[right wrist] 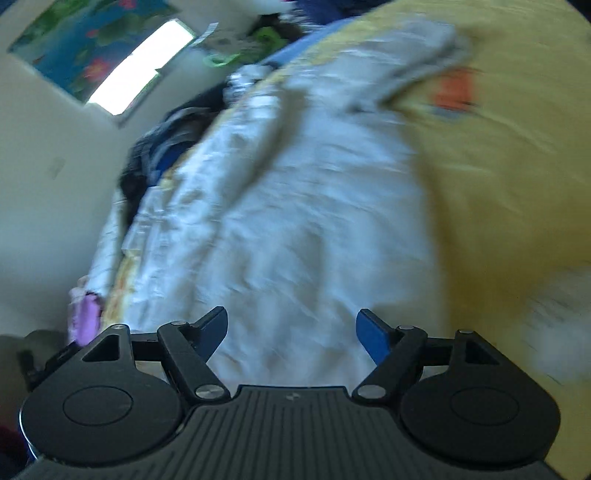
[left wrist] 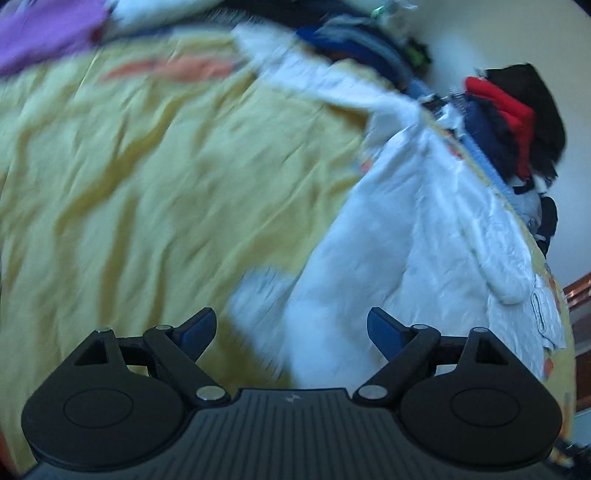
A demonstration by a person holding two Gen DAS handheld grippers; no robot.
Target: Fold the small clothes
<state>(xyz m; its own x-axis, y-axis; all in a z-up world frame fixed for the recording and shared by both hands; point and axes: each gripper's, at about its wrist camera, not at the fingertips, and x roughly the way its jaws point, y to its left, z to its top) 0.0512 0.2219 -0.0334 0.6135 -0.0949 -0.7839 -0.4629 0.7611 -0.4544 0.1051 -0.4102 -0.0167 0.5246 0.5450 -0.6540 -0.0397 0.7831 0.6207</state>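
Observation:
A white long-sleeved garment [left wrist: 402, 236] lies spread on a yellow bedsheet [left wrist: 147, 177], its sleeve stretching to the far side. My left gripper [left wrist: 291, 325] is open and empty, just above the garment's near edge. In the right wrist view the same white garment [right wrist: 295, 206] fills the middle on the yellow sheet [right wrist: 509, 177]. My right gripper [right wrist: 291, 325] is open and empty over the garment's near part. Both views are blurred by motion.
A heap of dark, blue and red clothes [left wrist: 517, 122] lies at the far right of the bed. A purple cloth [left wrist: 40, 33] lies at the far left. In the right wrist view, dark clothes [right wrist: 162, 147] line the bed's edge by the wall, with a window [right wrist: 136, 70] above.

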